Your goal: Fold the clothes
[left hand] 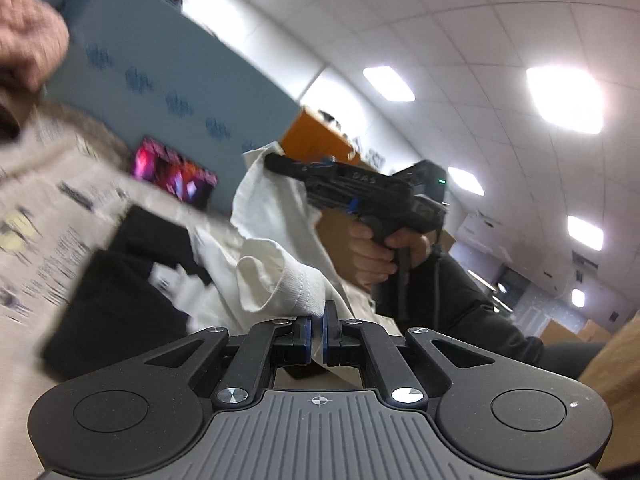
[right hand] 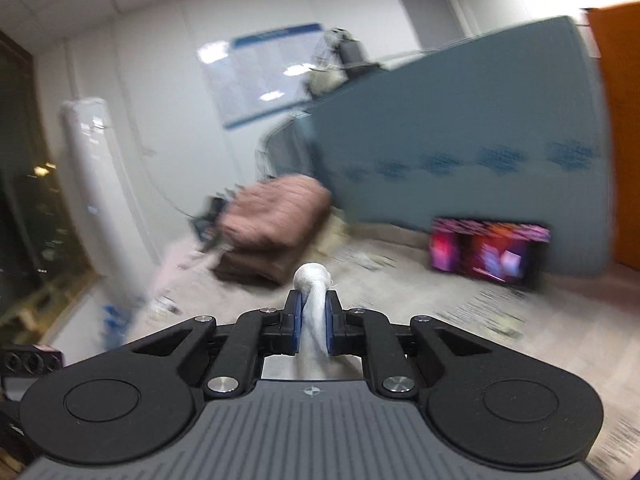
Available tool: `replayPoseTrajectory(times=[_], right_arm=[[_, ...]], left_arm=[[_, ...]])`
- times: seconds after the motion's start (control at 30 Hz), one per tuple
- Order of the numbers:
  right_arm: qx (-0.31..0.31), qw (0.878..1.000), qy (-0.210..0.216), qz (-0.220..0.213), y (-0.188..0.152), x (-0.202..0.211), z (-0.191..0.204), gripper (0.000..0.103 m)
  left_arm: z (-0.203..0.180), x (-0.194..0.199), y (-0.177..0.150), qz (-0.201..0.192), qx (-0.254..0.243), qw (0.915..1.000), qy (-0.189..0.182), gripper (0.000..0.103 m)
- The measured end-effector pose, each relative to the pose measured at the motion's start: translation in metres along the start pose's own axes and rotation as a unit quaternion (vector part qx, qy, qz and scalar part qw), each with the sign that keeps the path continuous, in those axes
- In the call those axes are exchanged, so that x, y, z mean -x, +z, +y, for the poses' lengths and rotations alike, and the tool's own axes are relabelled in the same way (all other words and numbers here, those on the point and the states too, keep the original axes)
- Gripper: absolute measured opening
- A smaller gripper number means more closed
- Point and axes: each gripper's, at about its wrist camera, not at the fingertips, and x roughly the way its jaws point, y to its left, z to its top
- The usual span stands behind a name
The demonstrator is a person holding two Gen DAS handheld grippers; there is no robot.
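my left fingers [left hand: 319, 330] pinch the white garment [left hand: 280, 240] at a hem; my right fingers [right hand: 313, 320] pinch another bunch, cloth slung between, above the table [left hand: 52, 208].

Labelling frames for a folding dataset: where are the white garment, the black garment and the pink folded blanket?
white garment [left hand: 276, 216], left wrist view, hanging middle.
black garment [left hand: 116, 308], left wrist view, flat front part.
pink folded blanket [right hand: 276, 212], right wrist view, top face.

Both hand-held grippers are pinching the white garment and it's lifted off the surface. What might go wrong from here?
1. The left hand-held gripper clamps only a thin hem edge of the white garment; it may slip out.
2. The right hand-held gripper holds a bunched wad, so the fold could come out crooked.
3. The hanging cloth may drag across the black clothing below.
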Motion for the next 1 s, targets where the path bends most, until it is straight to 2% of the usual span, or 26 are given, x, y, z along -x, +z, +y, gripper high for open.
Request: replayPoseTrajectory(times=[0.07, 0.17, 0.3, 0.4, 0.43, 0.5, 0.57, 0.63, 0.7, 0.83, 0.9, 0.97, 1.0], right_arm=[[-0.001, 1.000, 0.021, 0.011, 0.006, -0.022, 0.004, 0.011], [-0.008, 0.998, 0.023, 0.054, 0.004, -0.065, 0.003, 0.011], [-0.015, 0.993, -0.015, 0.120, -0.011, -0.110, 0.000, 0.011], [-0.015, 0.989, -0.047, 0.139, -0.019, -0.121, -0.002, 0.013], [-0.014, 0.989, -0.054, 0.135, -0.020, -0.118, -0.002, 0.015], [-0.009, 0.990, -0.080, 0.116, -0.017, -0.109, 0.002, 0.034], [-0.008, 0.990, -0.106, 0.088, -0.012, -0.096, 0.006, 0.038], [-0.008, 0.990, -0.125, 0.064, -0.008, -0.078, 0.013, 0.043], [-0.005, 0.989, -0.138, 0.047, -0.009, -0.060, 0.022, 0.051], [-0.012, 0.994, -0.101, 0.038, -0.022, -0.032, 0.037, 0.057], [-0.011, 0.994, -0.098, 0.041, -0.032, -0.021, 0.045, 0.061], [-0.012, 0.993, -0.108, 0.041, -0.042, -0.009, 0.052, 0.063], [-0.017, 0.993, -0.110, 0.037, -0.047, -0.001, 0.056, 0.064]], left_arm=[[0.001, 0.012, 0.000, -0.007, -0.003, 0.9998, 0.021, 0.003], [0.009, 0.019, -0.002, -0.005, 0.004, 0.9985, 0.055, 0.003], [0.023, 0.016, -0.009, 0.021, 0.017, 0.9952, 0.094, 0.003], [0.027, 0.015, -0.010, 0.035, 0.009, 0.9937, 0.106, 0.007], [0.026, 0.016, -0.009, 0.035, 0.003, 0.9933, 0.110, 0.011], [0.023, 0.019, -0.006, 0.030, -0.014, 0.9930, 0.113, 0.015], [0.019, 0.023, -0.004, 0.020, -0.034, 0.9917, 0.122, 0.029], [0.017, 0.025, -0.002, 0.011, -0.045, 0.9882, 0.146, 0.038], [0.018, 0.024, -0.001, 0.009, -0.041, 0.9841, 0.172, 0.039], [0.024, 0.021, 0.003, 0.019, -0.026, 0.9792, 0.200, 0.040], [0.025, 0.023, 0.004, 0.017, -0.022, 0.9790, 0.202, 0.047], [0.025, 0.031, 0.006, 0.010, -0.010, 0.9786, 0.205, 0.073], [0.026, 0.036, 0.006, 0.006, -0.001, 0.9792, 0.203, 0.076]])
